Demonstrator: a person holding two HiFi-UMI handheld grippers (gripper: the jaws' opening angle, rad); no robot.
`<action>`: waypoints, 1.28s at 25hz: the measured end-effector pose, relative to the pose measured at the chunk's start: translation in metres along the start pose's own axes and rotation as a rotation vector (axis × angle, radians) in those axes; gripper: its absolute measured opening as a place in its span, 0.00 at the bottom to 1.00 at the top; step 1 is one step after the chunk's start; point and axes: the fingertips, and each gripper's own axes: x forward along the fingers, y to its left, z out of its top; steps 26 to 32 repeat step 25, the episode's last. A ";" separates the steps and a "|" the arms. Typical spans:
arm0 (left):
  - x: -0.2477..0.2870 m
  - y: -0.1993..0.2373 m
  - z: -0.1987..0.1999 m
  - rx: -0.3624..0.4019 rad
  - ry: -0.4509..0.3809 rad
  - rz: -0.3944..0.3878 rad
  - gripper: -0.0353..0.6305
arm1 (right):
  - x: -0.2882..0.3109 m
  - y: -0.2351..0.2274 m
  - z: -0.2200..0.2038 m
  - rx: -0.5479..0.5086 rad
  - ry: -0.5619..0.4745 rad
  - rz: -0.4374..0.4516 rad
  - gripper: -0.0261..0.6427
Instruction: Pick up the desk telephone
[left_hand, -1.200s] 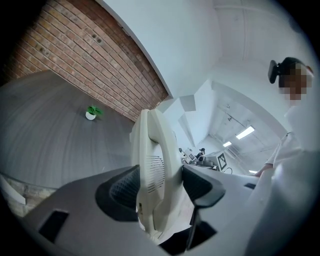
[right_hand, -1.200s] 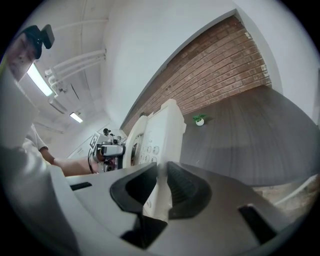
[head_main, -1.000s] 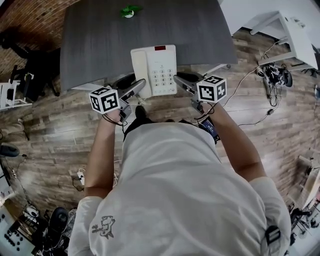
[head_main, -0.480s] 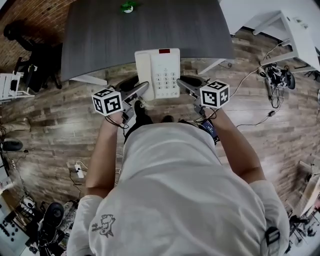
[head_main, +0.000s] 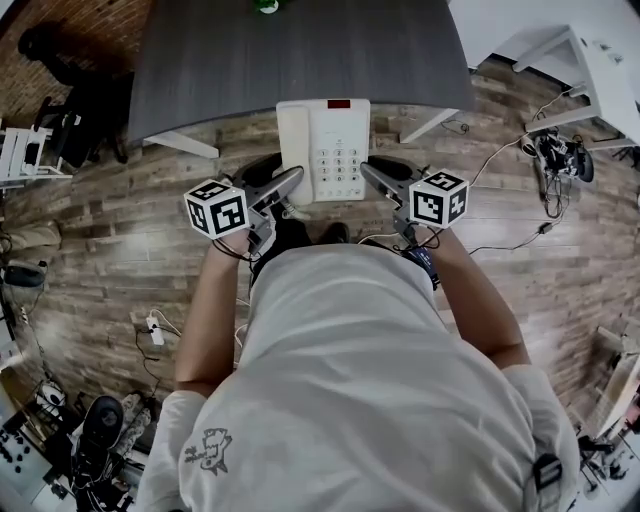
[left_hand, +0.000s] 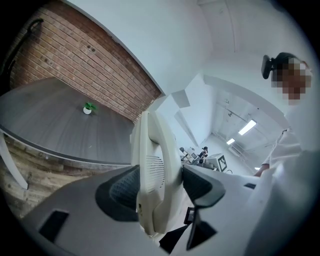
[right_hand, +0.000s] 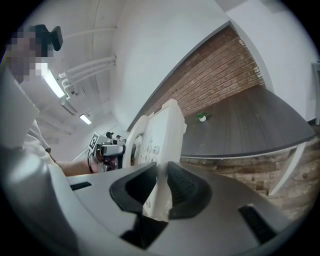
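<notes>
The white desk telephone (head_main: 323, 150) hangs in the air between my two grippers, past the near edge of the dark grey table (head_main: 250, 60) and over the wooden floor. My left gripper (head_main: 290, 186) is shut on its handset side, and in the left gripper view the phone's thick left edge (left_hand: 154, 170) fills the space between the pads. My right gripper (head_main: 371, 177) is shut on the phone's right edge, a thin rim (right_hand: 161, 185) pinched between the ribbed pads, with the keypad (right_hand: 148, 141) showing beyond.
A small potted plant (head_main: 266, 5) stands at the table's far side. A white desk (head_main: 590, 70) and cables with gear (head_main: 552, 150) lie to the right. Dark chairs (head_main: 70, 80) stand at the left, and a power strip (head_main: 155, 325) lies on the floor.
Both grippers have drawn the telephone back from the table toward the person, so it now hangs beyond the table's near edge. Both grips look unchanged.
</notes>
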 end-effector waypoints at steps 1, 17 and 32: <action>-0.003 -0.003 -0.003 0.002 -0.005 0.001 0.47 | -0.003 0.004 -0.004 -0.001 -0.005 0.001 0.15; -0.014 -0.021 -0.019 0.024 -0.024 -0.012 0.47 | -0.018 0.020 -0.020 -0.016 -0.022 -0.004 0.15; -0.009 -0.010 0.018 0.011 -0.031 -0.010 0.47 | -0.003 0.014 0.017 -0.022 0.003 -0.001 0.15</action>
